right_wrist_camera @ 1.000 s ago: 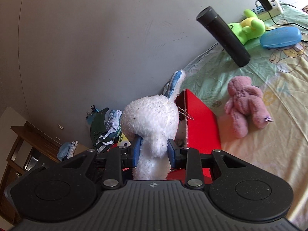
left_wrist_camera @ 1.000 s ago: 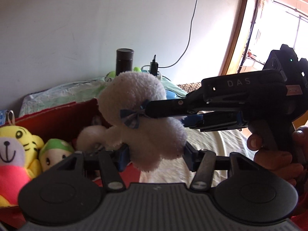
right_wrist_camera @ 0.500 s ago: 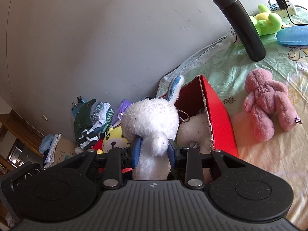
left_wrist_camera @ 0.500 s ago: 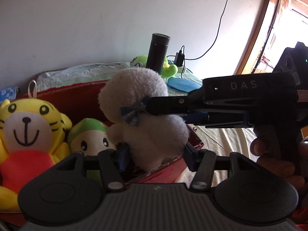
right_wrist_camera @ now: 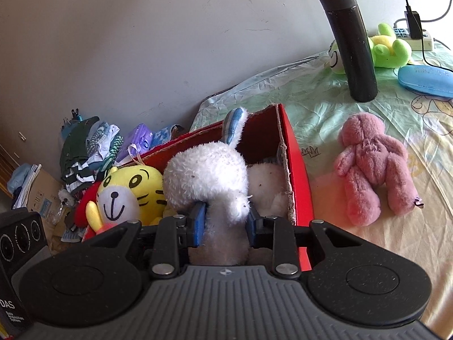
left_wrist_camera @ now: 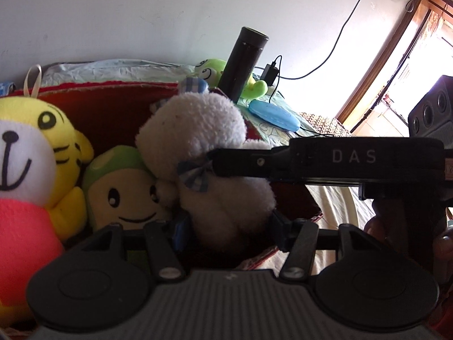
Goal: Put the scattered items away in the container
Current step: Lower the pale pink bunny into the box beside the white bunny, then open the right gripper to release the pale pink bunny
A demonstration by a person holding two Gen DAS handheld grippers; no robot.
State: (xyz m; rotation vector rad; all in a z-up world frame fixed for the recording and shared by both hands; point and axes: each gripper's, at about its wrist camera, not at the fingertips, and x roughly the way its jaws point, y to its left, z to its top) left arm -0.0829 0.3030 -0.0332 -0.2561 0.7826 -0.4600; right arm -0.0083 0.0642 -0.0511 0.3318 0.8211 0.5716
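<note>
Right gripper (right_wrist_camera: 223,222) clamps the neck of the white plush rabbit (right_wrist_camera: 209,175), its jaws closing further on the fur; left gripper (left_wrist_camera: 226,226) clasps the same toy's lower body (left_wrist_camera: 226,198). The rabbit hangs within the open top of the red box (right_wrist_camera: 297,170), just beside the yellow tiger plush (right_wrist_camera: 130,189) and the green-capped plush (left_wrist_camera: 121,189) lying inside. Outside the box, on the bedsheet (right_wrist_camera: 311,93), lie the pink plush bear (right_wrist_camera: 371,164), near its right wall, and farther off the black flask (right_wrist_camera: 351,45), upright.
</note>
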